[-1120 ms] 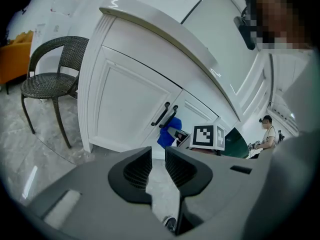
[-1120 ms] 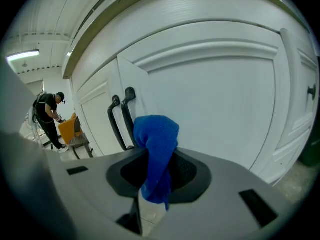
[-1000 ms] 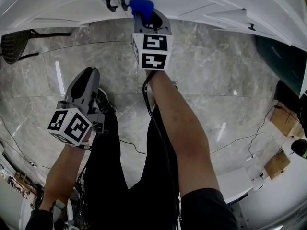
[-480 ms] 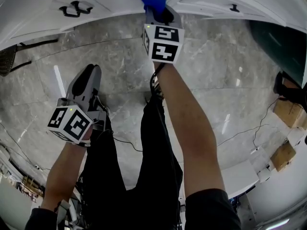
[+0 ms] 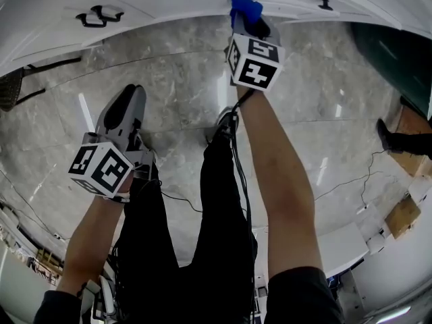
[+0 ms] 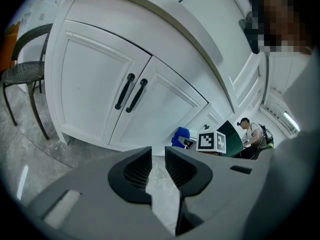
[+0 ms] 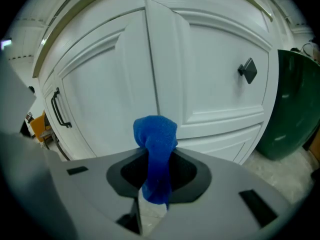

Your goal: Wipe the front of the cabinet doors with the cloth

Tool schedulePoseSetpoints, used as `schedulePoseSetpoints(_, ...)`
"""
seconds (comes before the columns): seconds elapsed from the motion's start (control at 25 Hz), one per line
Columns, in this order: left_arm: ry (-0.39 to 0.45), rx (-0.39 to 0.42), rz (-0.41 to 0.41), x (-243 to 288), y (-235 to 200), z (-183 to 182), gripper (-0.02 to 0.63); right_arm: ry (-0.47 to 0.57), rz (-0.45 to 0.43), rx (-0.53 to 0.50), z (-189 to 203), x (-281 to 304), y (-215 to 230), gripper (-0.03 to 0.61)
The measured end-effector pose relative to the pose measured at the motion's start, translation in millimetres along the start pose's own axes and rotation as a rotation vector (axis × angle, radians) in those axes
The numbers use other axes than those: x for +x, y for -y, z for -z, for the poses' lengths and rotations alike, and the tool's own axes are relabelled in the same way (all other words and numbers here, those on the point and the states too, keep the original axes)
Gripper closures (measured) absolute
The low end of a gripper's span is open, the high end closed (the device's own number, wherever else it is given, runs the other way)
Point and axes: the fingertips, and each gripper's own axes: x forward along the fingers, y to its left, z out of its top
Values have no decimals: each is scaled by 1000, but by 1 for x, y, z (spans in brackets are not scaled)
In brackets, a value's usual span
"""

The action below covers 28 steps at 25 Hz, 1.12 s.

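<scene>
Shifted right along the cabinet doors (image 7: 210, 69) since a second ago, right gripper (image 5: 246, 19) clamped on blue cloth (image 7: 156, 134).
Cloth pinched between jaws, bunched past tips, close before the doors; left gripper (image 6: 157, 164) slightly parted, empty.

The head view looks steeply down from high above onto the grey marbled stone floor (image 5: 175, 86), with the white panelled cabinet doors (image 5: 175, 2) bending along its top edge. The left gripper view sits low and well back from those doors and faces them, while the right gripper view faces them from close up, over the blue terry cloth (image 7: 156, 134). All three views share the pair of black bar handles (image 6: 131, 91).
</scene>
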Motion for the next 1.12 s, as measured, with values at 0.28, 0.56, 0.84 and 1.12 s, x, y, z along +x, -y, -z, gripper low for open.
schedulePoseSetpoints(0.28, -7, 31, 0, -27, -30, -4, 529, -8, -82, -26, 15, 3, -86, 489)
schedulePoseSetpoints(0.56, -29, 64, 12, -54, -66, -6, 529, -16, -219, -77, 30, 28, -209, 489)
schedulePoseSetpoints(0.84, -3, 30, -53, -72, -111, -10, 529, -4, -294, -110, 26, 42, -271, 489)
schedulePoseSetpoints(1.12, 9, 2, -83, -56, -114, -4, 529, -1, -249, -93, 25, 48, -219, 489)
